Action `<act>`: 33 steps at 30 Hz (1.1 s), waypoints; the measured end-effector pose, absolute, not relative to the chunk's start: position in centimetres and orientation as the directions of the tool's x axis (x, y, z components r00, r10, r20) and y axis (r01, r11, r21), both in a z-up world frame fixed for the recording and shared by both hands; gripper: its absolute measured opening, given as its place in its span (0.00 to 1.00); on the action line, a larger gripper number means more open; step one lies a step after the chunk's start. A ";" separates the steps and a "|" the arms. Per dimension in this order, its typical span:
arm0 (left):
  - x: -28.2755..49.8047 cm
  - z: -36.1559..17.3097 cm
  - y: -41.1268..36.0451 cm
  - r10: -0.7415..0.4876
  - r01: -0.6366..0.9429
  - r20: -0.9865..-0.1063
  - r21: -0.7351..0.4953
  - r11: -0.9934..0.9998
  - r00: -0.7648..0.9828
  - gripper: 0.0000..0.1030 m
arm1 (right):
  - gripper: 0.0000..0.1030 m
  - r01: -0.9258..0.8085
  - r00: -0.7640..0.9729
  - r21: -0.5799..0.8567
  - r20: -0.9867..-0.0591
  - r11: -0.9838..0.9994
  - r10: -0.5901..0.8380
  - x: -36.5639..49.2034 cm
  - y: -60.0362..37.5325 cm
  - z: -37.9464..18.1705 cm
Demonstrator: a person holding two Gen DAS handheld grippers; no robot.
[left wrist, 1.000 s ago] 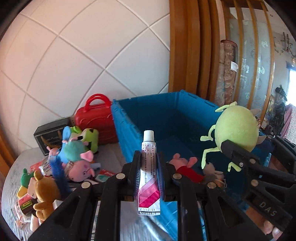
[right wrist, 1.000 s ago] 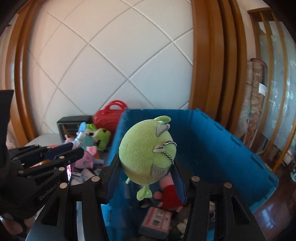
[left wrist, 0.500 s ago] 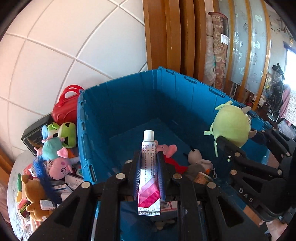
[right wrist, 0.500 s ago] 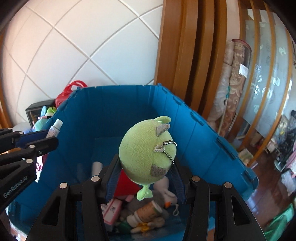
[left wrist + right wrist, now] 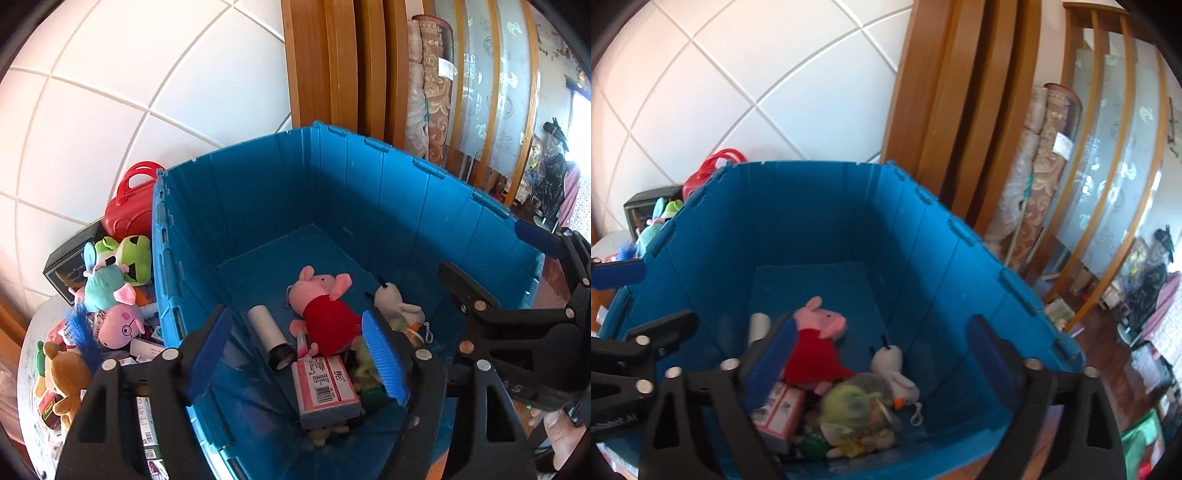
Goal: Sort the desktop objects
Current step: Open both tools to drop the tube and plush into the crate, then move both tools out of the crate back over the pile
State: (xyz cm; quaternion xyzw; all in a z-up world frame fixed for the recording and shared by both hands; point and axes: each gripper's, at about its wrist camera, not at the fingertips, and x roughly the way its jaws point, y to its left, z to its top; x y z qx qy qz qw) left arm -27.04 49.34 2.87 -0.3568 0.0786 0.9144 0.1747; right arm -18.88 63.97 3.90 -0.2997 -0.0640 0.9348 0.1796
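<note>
Looking down from both wrists, I count one blue crate, by far the biggest thing here, standing against the white tiled wall with its long axis running away from me toward the far wall. My two tongs hover over its near end: the left gripper is opening, its blue pads spread with nothing between them, and the right gripper is opening too, its jaws as wide as I see them and empty. Inside the crate I count one pig plush in a red dress, lying on the floor with its head toward the far wall and its feet toward me; one white plush with a keyring clip just right of it; one green plush, blurred, resting on the heap at the near wall, so I cannot tell which way it faces; one pink-and-white box lying flat, its long axis toward me; and one white tube with a dark end lying left of the pig, dark end nearest me. Outside, left of the crate, I make out one red toy case, one black box, and a pile of about five plush toys on the table.
</note>
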 end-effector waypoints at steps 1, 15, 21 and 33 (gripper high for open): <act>-26.8 3.1 48.9 0.267 -0.371 -0.672 0.013 -0.929 -0.691 0.74 | 1.00 -0.300 -0.762 -0.217 -0.531 -0.929 0.370 -18.4 64.1 4.1; -23.3 4.8 41.7 0.264 -0.277 -0.566 -0.065 -0.959 -0.781 0.75 | 1.00 -0.272 -0.850 -0.149 -0.425 -0.951 0.310 -14.3 60.3 7.8; -22.1 4.5 37.0 0.221 -0.208 -0.541 -0.086 -0.974 -0.811 0.75 | 1.00 -0.267 -0.897 -0.143 -0.325 -0.953 0.300 -13.1 56.2 8.7; -20.2 2.5 24.9 0.039 0.001 -0.565 -0.070 -0.998 -0.824 0.76 | 1.00 -0.039 -0.913 -0.097 -0.400 -0.994 0.075 -16.5 46.4 7.6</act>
